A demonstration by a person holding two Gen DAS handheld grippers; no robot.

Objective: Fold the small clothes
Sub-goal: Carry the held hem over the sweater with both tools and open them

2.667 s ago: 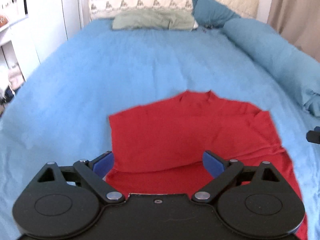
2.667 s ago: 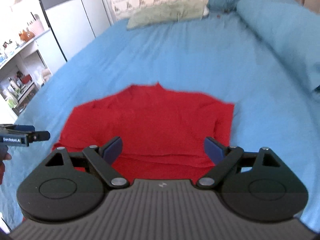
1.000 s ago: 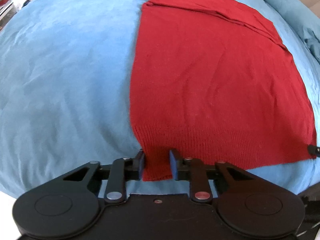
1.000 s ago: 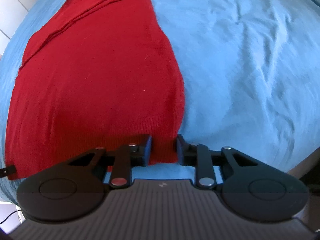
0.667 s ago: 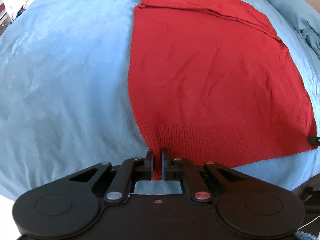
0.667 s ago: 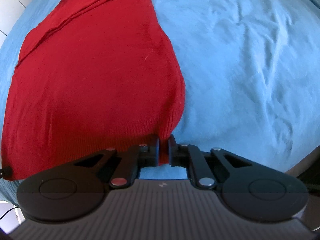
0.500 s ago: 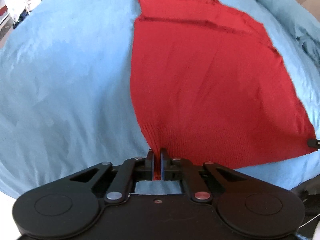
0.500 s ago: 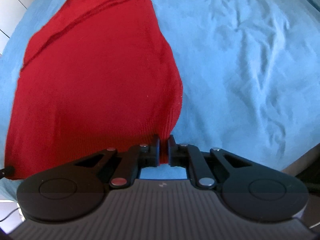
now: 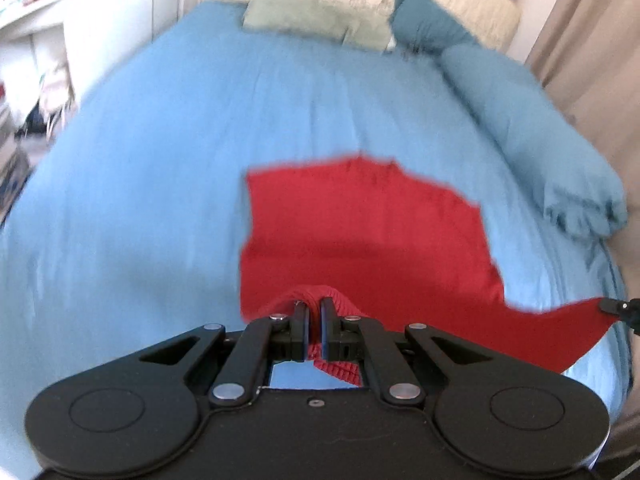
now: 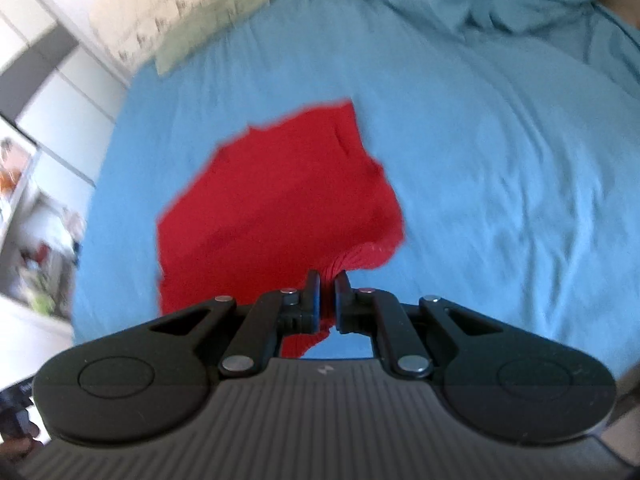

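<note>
left gripper (image 9: 314, 312) pinching red sweater (image 9: 360, 232) hem, right view alone shows wardrobe (image 10: 68, 92)

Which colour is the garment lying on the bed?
Red garment, clearest in the left wrist view.

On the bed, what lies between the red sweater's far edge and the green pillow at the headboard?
Only bare blue bedsheet. The left wrist view shows it: nothing sits between the red sweater and the green pillow.

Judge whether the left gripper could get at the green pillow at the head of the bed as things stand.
Probably not: the left gripper is shut on the red sweater's hem, and the green pillow lies far across the blue bedspread, though nothing blocks the way.
</note>
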